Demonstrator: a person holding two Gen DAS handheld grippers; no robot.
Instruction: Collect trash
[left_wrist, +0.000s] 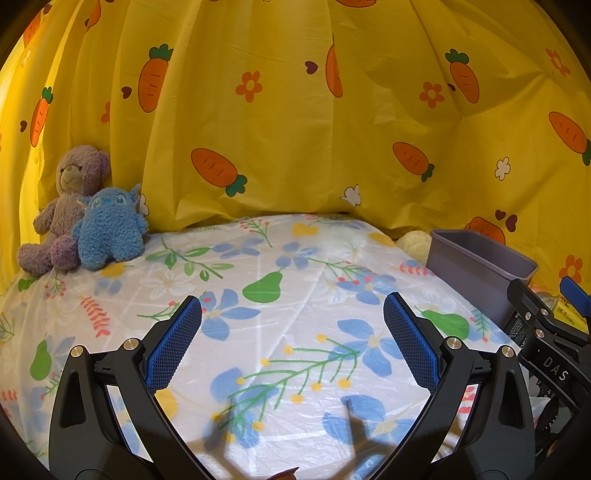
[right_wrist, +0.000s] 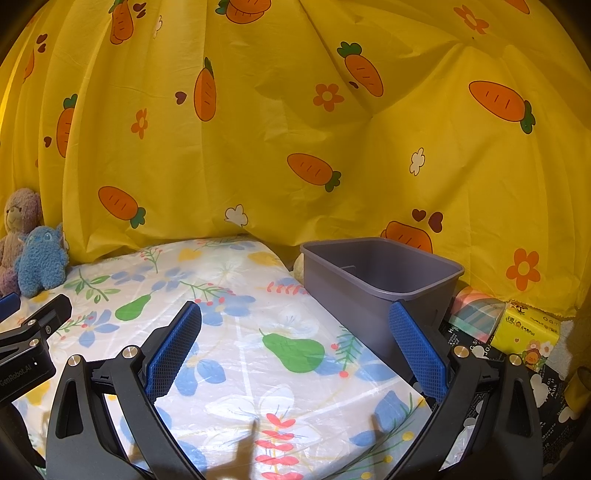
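Between both pairs of blue pads lies only bare floral tablecloth; the left gripper and right gripper hover with jaws wide apart, holding nothing. Beyond the right gripper's right pad stands a grey bin, apparently empty. No trash is identifiable; a yellow tissue pack past the bin looks light, soft, best pinched across its sides.

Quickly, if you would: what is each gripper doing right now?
Left gripper: open, holding nothing, above the tablecloth.
Right gripper: open, holding nothing, beside the grey bin.
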